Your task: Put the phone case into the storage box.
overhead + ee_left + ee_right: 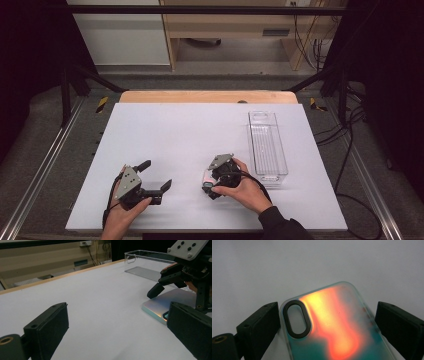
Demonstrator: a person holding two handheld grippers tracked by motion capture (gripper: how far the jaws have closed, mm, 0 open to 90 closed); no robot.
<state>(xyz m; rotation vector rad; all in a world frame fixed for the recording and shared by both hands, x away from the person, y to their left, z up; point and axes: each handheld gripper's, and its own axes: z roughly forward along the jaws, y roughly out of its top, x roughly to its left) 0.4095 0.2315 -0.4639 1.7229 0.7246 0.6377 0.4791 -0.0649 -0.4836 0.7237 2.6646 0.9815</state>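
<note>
Glossy iridescent phone case (332,327), rounded corners, between right gripper (329,322) pads

Even overhead light brightens my white matte tabletop (190,145); dark surrounds frame it. My black padded jaws blur up close, and the iridescent orange-teal phone case (337,327) glares softly

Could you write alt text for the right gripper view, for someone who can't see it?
A translucent phone case with an orange-and-teal iridescent sheen and a black oval camera cutout lies flat on a white table surface. The right hand-held gripper has its two black jaws open, one on each side of the case.
</note>
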